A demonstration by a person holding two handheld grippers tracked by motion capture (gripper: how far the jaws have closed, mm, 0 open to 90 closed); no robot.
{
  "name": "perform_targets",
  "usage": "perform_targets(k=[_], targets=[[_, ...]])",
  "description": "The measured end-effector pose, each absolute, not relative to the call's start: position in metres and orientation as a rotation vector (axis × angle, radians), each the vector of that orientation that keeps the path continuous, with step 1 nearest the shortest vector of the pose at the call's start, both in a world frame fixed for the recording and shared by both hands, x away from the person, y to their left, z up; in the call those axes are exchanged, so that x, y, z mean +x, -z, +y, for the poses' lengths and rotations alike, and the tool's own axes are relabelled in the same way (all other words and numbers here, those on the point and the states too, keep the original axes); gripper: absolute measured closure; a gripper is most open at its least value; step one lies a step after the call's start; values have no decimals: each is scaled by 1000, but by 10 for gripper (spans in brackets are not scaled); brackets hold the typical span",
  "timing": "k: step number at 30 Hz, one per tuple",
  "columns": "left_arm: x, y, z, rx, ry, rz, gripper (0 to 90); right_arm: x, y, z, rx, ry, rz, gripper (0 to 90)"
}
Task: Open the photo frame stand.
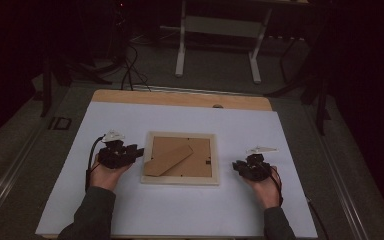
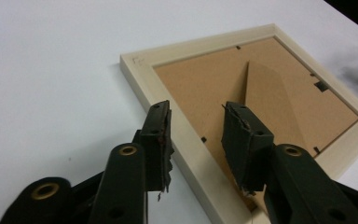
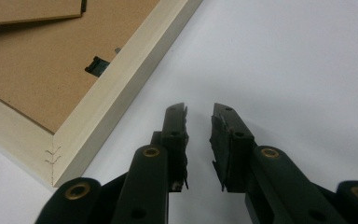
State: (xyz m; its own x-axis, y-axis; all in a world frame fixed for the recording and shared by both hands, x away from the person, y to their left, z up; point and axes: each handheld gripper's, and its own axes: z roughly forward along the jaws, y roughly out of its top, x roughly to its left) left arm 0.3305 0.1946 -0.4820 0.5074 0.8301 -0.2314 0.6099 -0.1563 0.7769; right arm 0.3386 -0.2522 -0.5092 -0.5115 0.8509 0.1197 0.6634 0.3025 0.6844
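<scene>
A pale wooden picture frame (image 1: pixel 181 158) lies face down on the white table sheet (image 1: pixel 130 210), its brown backing board and folded stand (image 1: pixel 167 161) facing up. My left gripper (image 1: pixel 139 151) is at the frame's left edge; in the left gripper view it (image 2: pixel 196 122) stands open, its jaws straddling the frame's wooden rail (image 2: pixel 186 140) with nothing gripped. My right gripper (image 1: pixel 236 166) rests on the sheet just right of the frame. In the right gripper view it (image 3: pixel 199 116) is open by a narrow gap over bare sheet, beside the frame's corner (image 3: pixel 70 158).
The sheet covers a wooden table (image 1: pixel 180 98) with bare room in front of and behind the frame. Past the far edge stand white table legs (image 1: pixel 181 45) and cables (image 1: pixel 130 70) on a dark floor. A small black hanger clip (image 3: pixel 96 66) sits on the backing.
</scene>
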Motion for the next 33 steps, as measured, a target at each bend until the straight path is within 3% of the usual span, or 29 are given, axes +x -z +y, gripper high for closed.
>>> perform_targets(k=[8, 16, 26, 33], targets=[[342, 476, 184, 1906, -220, 1155, 548, 339, 509, -252, 1382, -1017, 2309, 717], [350, 476, 171, 1952, -183, 1138, 537, 338, 508, -251, 1377, -1027, 2305, 709], [361, 481, 152, 2026, -118, 1119, 398, 339, 509, -251, 1380, -1023, 2306, 692], [366, 486, 143, 2053, -86, 1093, 397, 338, 509, -252, 1380, -1027, 2307, 689]])
